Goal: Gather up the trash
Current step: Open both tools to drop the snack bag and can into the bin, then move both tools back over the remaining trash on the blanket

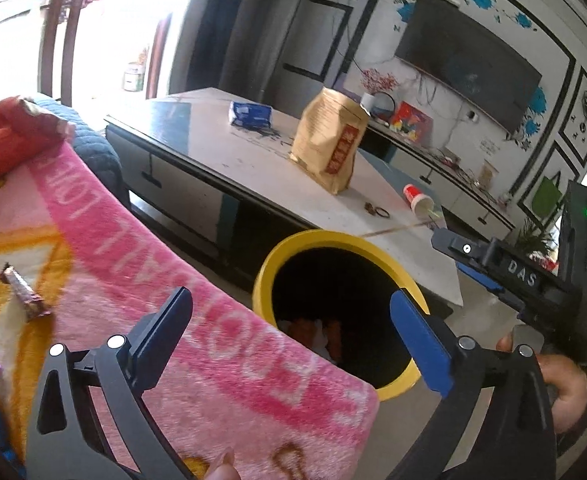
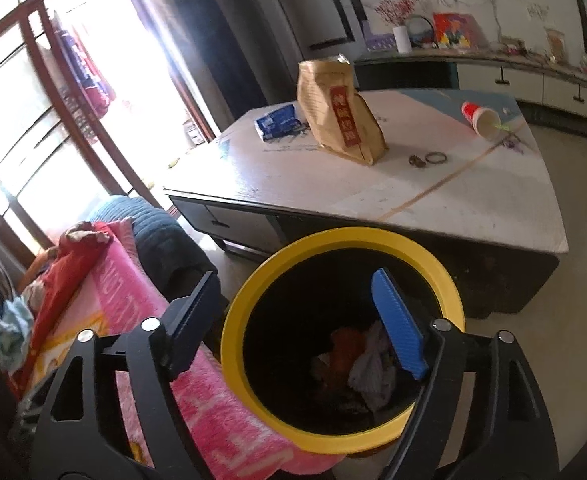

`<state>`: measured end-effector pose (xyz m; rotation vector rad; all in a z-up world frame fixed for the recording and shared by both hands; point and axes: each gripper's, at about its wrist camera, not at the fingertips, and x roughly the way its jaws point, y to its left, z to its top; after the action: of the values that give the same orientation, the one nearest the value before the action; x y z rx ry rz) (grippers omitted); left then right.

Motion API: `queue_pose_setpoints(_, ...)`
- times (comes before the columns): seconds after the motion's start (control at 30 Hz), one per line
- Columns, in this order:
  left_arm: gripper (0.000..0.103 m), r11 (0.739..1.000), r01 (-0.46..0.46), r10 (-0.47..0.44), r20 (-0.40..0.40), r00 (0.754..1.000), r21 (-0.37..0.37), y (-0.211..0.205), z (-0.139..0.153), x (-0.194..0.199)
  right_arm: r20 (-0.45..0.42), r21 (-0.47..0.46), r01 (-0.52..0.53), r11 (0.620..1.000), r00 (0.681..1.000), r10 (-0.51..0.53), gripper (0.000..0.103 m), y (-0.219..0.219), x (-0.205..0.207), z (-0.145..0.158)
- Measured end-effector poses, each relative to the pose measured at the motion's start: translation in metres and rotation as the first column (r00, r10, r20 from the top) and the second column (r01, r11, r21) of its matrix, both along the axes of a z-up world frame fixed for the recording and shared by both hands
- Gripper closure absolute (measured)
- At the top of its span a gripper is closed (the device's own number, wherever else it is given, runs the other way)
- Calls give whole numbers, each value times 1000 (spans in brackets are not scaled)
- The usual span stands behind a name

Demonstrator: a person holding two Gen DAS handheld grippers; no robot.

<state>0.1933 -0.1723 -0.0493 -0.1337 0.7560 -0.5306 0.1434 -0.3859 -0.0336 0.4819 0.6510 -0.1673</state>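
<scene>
- Only the left wrist view is showing a wrapper (image 1: 24, 295) lying on the pink blanket (image 1: 221, 344).
- The yellow bin (image 2: 253, 292) is holding crumpled trash (image 2: 357, 364) (orange, grey).
- Left gripper (image 1: 291, 334) and right gripper (image 2: 297, 322) are both spreading wide, pinching nothing.

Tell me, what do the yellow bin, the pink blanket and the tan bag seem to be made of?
Yellow bin: likely plastic, with a smooth matte rim. Pink blanket: plush fleece, with a fuzzy pile. Tan bag: probably kraft paper, creased and dull, with a red label.

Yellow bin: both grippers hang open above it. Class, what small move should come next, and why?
Probably swing the left gripper toward the brown wrapper on the pink blanket. Both jaws stand empty over the yellow bin, which already holds trash, and that wrapper lies nearest.
</scene>
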Motion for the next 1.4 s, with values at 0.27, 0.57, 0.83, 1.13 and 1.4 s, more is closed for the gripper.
queue_pose_setpoints(0.27,7,997,-78,79,36,996,-9,32,14,-11,41,-66,-58,996,997,61,23,25,-5,13)
queue_pose_setpoints(0.57,7,981,-193,193,84,978,-6,76,29,-22,91,-71,-144,987,984,151,22,54,-10,27)
queue_pose_setpoints(0.83,7,962,-271,272,95,958,-23,110,36,-32,109,-66,-225,972,967,232,20,85,-16,33)
queue_pose_setpoints(1.13,7,942,-335,336,92,937,-36,138,35,-41,110,-76,-335,939,933,342,20,128,-22,33)
queue_pose_setpoints(1.4,7,924,-379,381,87,920,-46,164,33,-49,85,-87,-425,901,898,431,20,165,-30,27)
